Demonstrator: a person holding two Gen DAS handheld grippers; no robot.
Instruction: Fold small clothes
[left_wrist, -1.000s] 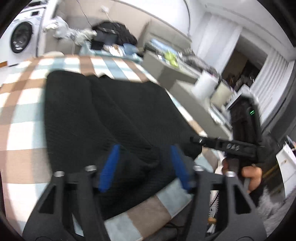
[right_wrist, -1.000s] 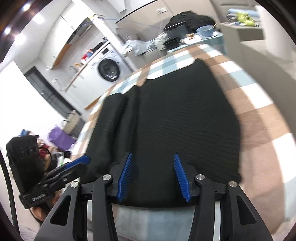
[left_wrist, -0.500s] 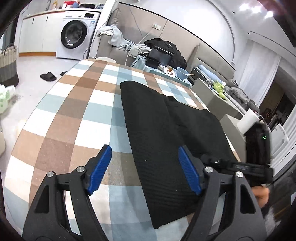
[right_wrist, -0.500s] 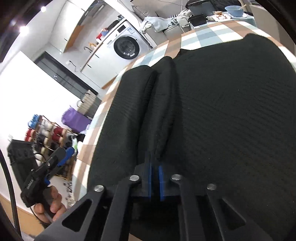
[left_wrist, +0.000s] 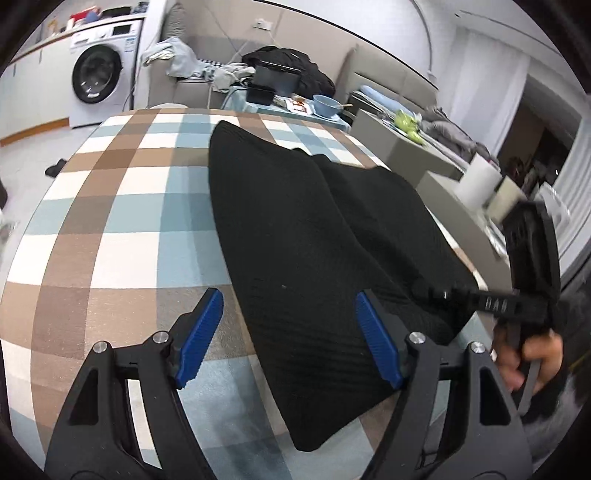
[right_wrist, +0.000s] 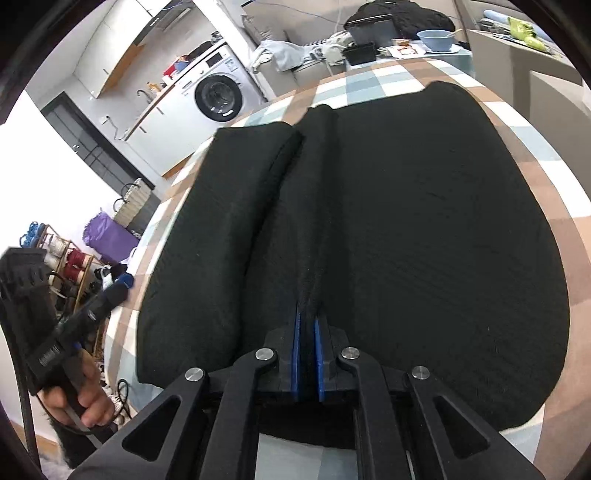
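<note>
Left wrist view: one black knit garment (left_wrist: 295, 236) lies flat on the checkered tablecloth (left_wrist: 110, 206), running from the near edge toward the far side, with a lengthwise fold ridge down its middle. The left gripper (left_wrist: 291, 332) has its two blue pads spread wide over the garment's near left corner, one pad over bare cloth, nothing pinched. The right gripper (left_wrist: 436, 293) shows at the right edge in one hand (left_wrist: 532, 354), its tip on the garment's near right part. Behind the table: one washing machine (left_wrist: 98, 74), a sofa piled with clothes, one blue bowl (left_wrist: 327, 105), one white paper roll (left_wrist: 478, 182).

Right wrist view: same single garment (right_wrist: 406, 221) fills most of the frame. The right gripper (right_wrist: 306, 354) pinches a ridge of fabric at the near hem, though its jaws are easing open a little. The left gripper (right_wrist: 107, 295) hangs off the table's left edge, one hand (right_wrist: 81, 402) on its handle. One washing machine (right_wrist: 218, 96), one purple bag (right_wrist: 110, 236), one shoe rack.
</note>
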